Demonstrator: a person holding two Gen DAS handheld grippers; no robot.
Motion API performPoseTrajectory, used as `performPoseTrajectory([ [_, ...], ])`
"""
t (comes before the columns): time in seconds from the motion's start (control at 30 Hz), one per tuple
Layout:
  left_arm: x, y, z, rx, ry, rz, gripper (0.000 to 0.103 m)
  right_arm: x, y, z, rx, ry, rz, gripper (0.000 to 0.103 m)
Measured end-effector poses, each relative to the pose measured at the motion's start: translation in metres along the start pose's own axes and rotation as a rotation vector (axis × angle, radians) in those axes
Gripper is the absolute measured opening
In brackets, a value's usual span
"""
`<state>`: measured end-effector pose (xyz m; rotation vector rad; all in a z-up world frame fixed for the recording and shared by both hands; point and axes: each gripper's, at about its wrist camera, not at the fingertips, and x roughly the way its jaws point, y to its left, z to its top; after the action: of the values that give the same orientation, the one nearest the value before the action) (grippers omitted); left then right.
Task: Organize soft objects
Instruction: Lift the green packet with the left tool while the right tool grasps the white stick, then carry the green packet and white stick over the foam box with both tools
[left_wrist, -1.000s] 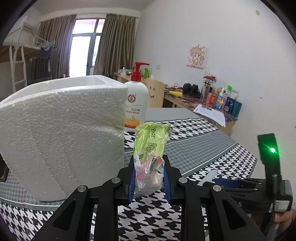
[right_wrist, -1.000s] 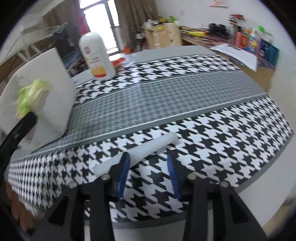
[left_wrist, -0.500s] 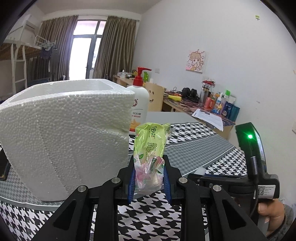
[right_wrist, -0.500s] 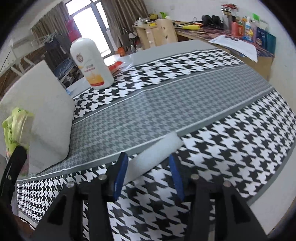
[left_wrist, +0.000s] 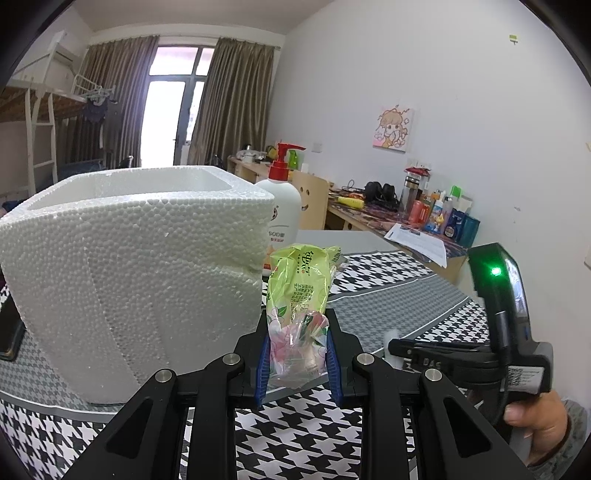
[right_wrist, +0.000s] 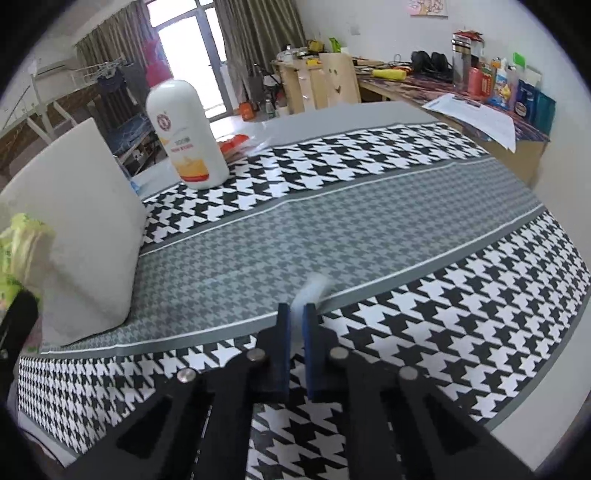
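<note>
**Two soft things gripped, one foam box waiting**

Two grips are in place. The green tissue pack (left_wrist: 301, 295) stands upright between the left gripper (left_wrist: 297, 354) fingers, which are closed partway and pinch its lower, clear-wrapped end; its long axis runs up and away from the camera. The white foam strip (right_wrist: 312, 291) is clamped by the right gripper (right_wrist: 296, 325), whose jaws have just been closing and now stand nearly together with the strip squeezed thin between them; only a blurred end pokes out ahead of the tips, just above the houndstooth tabletop (right_wrist: 424, 314).

What the coming move turns on, as I judge it, is the styrofoam box (left_wrist: 136, 269): it sits just to the left of the tissue pack and rises higher than it, its open mouth facing up. The left hand is nearer, so the pack probably has to go up and over the rim.

Only the left wrist view shows the box's open top and a hand (left_wrist: 535, 424) holding the right tool; the right wrist view shows just one plain wall of the box, with a lotion bottle (right_wrist: 186, 136) beyond.
</note>
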<state>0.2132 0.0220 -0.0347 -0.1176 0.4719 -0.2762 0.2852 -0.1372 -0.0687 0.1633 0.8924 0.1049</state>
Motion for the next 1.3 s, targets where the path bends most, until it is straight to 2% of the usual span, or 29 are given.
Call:
performPoseTrajectory([
  [0.1,0.000,0.000,0.001,-0.002,-0.002,0.003,0.027,-0.012,0.003,0.000,-0.031,-0.032,-0.016,0.008],
  [0.5,-0.004,-0.007,0.004,0.024,-0.014,0.012,0.027,-0.064,0.018,-0.007,-0.147,-0.176,0.035,0.009],
  [1.03,-0.052,-0.023,0.006,0.074,-0.078,0.104,0.027,-0.120,0.034,-0.025,-0.252,-0.340,0.105,0.009],
  [1.3,-0.080,-0.031,0.004,0.086,-0.114,0.153,0.027,-0.139,0.035,-0.033,-0.258,-0.369,0.151,0.009],
])
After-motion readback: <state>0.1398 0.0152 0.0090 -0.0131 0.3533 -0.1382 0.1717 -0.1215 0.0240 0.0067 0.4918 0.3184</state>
